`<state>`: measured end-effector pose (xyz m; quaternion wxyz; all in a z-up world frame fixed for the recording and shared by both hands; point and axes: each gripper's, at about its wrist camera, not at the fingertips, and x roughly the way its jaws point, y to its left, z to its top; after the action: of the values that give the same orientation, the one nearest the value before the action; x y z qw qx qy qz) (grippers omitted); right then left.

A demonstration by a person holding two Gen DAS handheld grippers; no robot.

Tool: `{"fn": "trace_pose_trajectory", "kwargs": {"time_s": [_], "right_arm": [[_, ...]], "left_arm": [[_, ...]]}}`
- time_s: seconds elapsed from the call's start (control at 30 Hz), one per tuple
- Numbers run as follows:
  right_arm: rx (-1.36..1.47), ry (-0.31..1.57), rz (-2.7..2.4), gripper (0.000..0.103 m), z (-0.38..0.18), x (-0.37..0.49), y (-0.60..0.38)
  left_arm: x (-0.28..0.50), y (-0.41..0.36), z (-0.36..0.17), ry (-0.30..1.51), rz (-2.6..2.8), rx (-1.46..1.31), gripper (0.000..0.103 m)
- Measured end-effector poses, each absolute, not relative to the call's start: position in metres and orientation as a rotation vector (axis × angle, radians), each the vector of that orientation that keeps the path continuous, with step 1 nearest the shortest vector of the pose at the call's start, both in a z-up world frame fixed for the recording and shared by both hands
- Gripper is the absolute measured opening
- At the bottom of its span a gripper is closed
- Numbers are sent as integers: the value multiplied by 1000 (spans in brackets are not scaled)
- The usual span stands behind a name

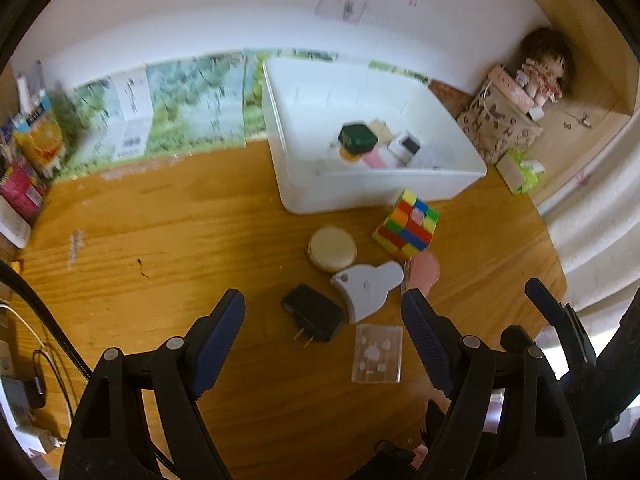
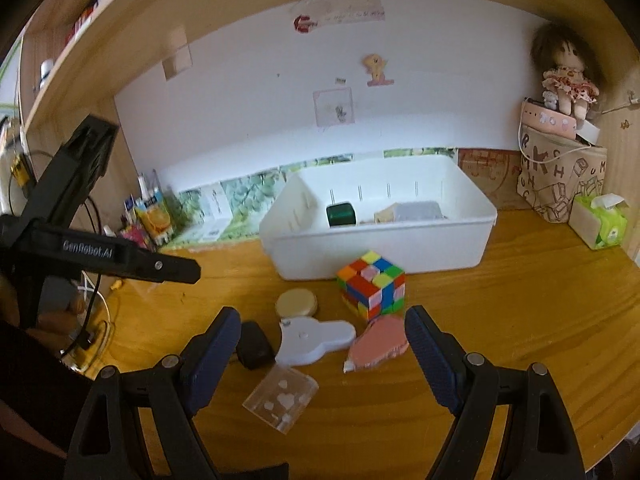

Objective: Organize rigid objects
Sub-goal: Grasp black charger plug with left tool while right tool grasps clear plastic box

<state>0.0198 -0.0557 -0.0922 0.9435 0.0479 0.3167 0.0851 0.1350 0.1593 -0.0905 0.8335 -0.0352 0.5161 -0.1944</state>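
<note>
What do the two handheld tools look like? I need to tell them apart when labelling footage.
They look identical: black plastic frames with silver pivot pins and ribbed dark-blue pads. The left tool carries white "GenRobot.AI" lettering on its side; the right tool shows no marking here.

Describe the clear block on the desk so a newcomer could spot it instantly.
Start at the white bin at the back of the wooden desk; a cluster of small items lies on the desk in front of it. The clear block is the item in that cluster farthest from the bin. It is the only see-through piece, a flat slab with pale heart shapes inside, unlike the opaque black plug and white tape measure beside it.
</note>
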Motion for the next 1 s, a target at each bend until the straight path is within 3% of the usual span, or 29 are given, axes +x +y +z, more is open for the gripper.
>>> {"fn": "trace_pose_trajectory", "kwargs": {"time_s": [1.0], "right_arm": [[8, 1000, 202, 85, -168, 42, -9]], "left_arm": [[191, 121, -168, 1425, -547, 12, 83]]}}
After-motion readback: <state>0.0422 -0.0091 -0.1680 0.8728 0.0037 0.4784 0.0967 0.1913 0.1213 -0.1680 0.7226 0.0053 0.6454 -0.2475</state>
